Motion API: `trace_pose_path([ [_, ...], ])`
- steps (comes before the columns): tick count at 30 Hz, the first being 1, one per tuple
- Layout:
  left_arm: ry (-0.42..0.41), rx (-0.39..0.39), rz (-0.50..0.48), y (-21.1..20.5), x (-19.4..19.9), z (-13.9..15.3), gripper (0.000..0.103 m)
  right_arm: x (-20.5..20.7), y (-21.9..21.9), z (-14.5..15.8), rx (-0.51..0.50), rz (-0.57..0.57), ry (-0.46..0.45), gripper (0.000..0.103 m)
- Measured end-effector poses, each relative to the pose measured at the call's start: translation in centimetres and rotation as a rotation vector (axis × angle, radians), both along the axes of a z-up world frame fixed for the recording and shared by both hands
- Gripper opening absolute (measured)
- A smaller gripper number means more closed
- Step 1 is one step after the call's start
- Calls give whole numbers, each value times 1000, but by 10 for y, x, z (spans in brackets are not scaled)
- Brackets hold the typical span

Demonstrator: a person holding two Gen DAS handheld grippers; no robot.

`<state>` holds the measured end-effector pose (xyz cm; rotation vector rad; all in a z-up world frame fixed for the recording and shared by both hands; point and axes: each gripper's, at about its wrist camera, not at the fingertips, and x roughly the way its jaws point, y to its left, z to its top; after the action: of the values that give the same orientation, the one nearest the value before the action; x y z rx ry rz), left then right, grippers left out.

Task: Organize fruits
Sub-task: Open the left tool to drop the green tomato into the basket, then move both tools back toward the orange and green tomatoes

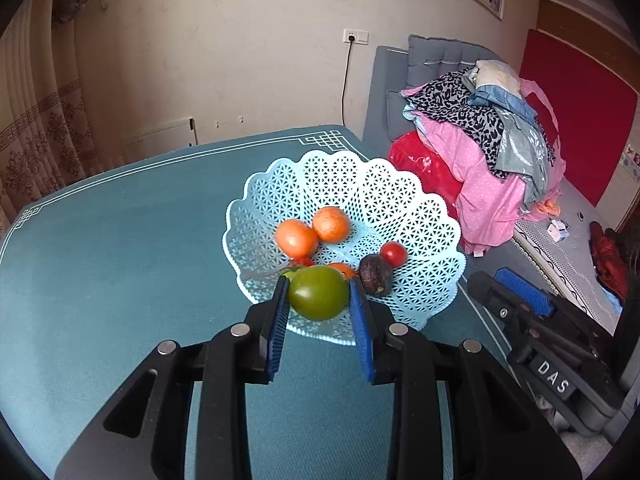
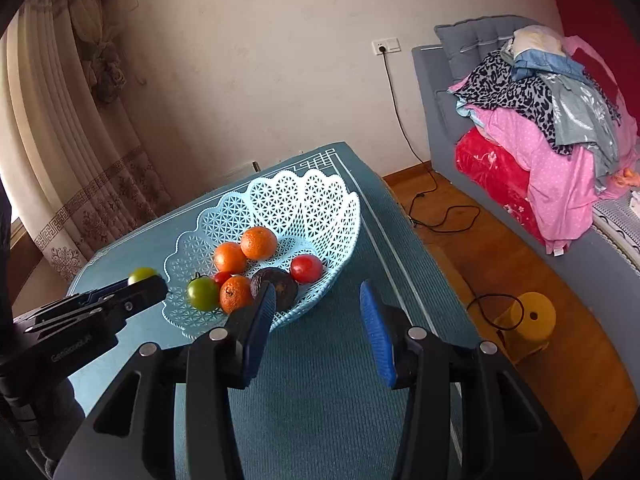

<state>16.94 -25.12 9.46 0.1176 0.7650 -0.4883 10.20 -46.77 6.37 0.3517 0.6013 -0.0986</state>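
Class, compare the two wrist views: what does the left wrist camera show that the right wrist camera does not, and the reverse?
Left wrist view only: its left claw shut on a round green tomato.

Right wrist view only: a second green tomato lying in the basket, a yellow plastic stool on the wooden floor, and the open, empty right claw.

Both: the pale blue lattice plastic basket holding oranges, a red tomato and a dark fruit.
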Motion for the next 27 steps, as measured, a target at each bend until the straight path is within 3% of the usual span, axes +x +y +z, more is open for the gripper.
trace_pose_path([
  [7, -9, 19, -26, -29, 10, -3, 33, 0, -8, -7, 16, -20, 13, 45],
  [8, -14, 25, -19, -31, 11, -4, 41, 0, -9, -8, 17, -26, 20, 45],
  [10, -31, 28, 7, -30, 13, -4, 70, 0, -11, -12, 23, -35, 28, 45],
  [14, -41, 28, 16, -25, 12, -2, 75, -2, -12, -13, 25, -37, 32, 45],
  [19, -37, 11, 49, -9, 11, 6, 93, -4, -6, -14, 22, -23, 36, 45],
  [27, -67, 88, 101, 4, 4, 9, 98, -9, 6, -18, 27, 1, 55, 45],
])
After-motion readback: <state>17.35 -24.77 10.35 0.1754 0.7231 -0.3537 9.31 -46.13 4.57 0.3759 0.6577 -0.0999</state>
